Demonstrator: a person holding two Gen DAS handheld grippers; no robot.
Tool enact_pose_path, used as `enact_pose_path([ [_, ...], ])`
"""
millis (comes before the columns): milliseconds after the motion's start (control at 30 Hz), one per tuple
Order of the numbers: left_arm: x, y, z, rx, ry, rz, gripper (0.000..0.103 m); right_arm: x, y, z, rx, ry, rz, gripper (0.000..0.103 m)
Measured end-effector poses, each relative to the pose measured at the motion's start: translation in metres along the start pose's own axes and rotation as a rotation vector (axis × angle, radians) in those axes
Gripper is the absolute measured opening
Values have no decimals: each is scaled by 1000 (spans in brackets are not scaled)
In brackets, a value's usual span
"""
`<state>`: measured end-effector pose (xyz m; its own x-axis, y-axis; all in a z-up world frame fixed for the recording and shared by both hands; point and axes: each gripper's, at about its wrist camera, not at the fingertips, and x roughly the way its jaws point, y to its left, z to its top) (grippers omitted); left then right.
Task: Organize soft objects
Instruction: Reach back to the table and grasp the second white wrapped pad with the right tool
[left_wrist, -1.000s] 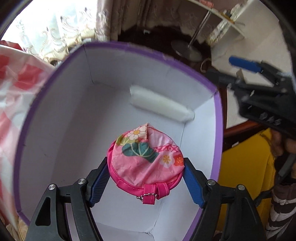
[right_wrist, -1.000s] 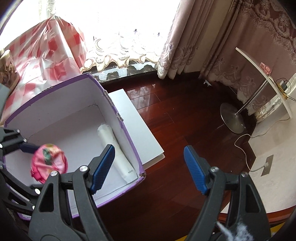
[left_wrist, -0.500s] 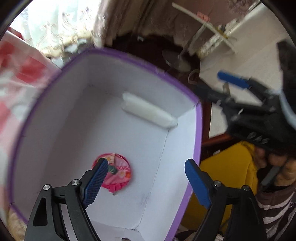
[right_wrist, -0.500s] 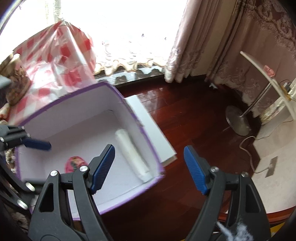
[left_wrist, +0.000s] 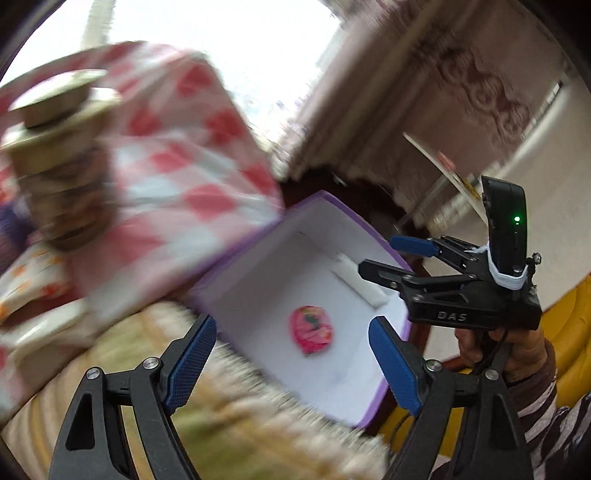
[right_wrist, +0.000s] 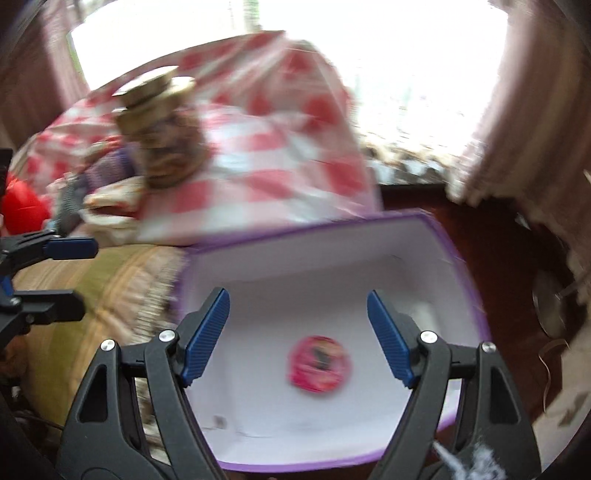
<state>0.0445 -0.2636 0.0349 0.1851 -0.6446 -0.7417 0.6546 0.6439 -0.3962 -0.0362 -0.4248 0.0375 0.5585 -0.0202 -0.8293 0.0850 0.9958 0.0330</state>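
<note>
A round pink flowered pouch (left_wrist: 312, 329) (right_wrist: 319, 363) lies loose on the white floor of a purple-rimmed box (left_wrist: 334, 206) (right_wrist: 306, 230). A white roll (left_wrist: 360, 282) rests against the box's far wall. My left gripper (left_wrist: 291, 363) hangs open and empty well above the box's near edge, over the bedding. My right gripper (right_wrist: 297, 334) is open and empty above the box, with the pouch far below between its fingers. The right gripper also shows in the left wrist view (left_wrist: 391, 258), held by a hand (left_wrist: 517, 350). Both views are blurred by motion.
A red-and-white checked cloth (left_wrist: 177, 155) (right_wrist: 280, 162) lies behind the box. A brown plush toy with a hat (left_wrist: 62, 162) (right_wrist: 166, 136) sits on it. A green-beige quilt (right_wrist: 110, 291) lies left of the box. Dark wood floor (right_wrist: 513, 295) and curtains are to the right.
The left gripper let go of the pink pouch, which now lies in the box, and pulled up and back. The right gripper swung left from over the floor to over the box.
</note>
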Motion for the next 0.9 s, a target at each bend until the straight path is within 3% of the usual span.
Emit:
enact_pose_path([
  [200, -64, 66, -38, -156, -96, 71, 85, 12, 85, 39, -139, 19, 148, 80],
  [433, -128, 131, -82, -295, -186, 188, 85, 43, 176, 58, -370, 82, 225, 80],
  [700, -161, 178, -110, -390, -244, 266, 84, 92, 250, 62, -628, 162, 250, 79],
  [767, -161, 188, -112, -422, -250, 259, 78, 105, 264, 62, -683, 175, 221, 75],
  [900, -162, 196, -113, -432, -254, 263, 77, 133, 281, 60, -745, 223, 204, 62],
])
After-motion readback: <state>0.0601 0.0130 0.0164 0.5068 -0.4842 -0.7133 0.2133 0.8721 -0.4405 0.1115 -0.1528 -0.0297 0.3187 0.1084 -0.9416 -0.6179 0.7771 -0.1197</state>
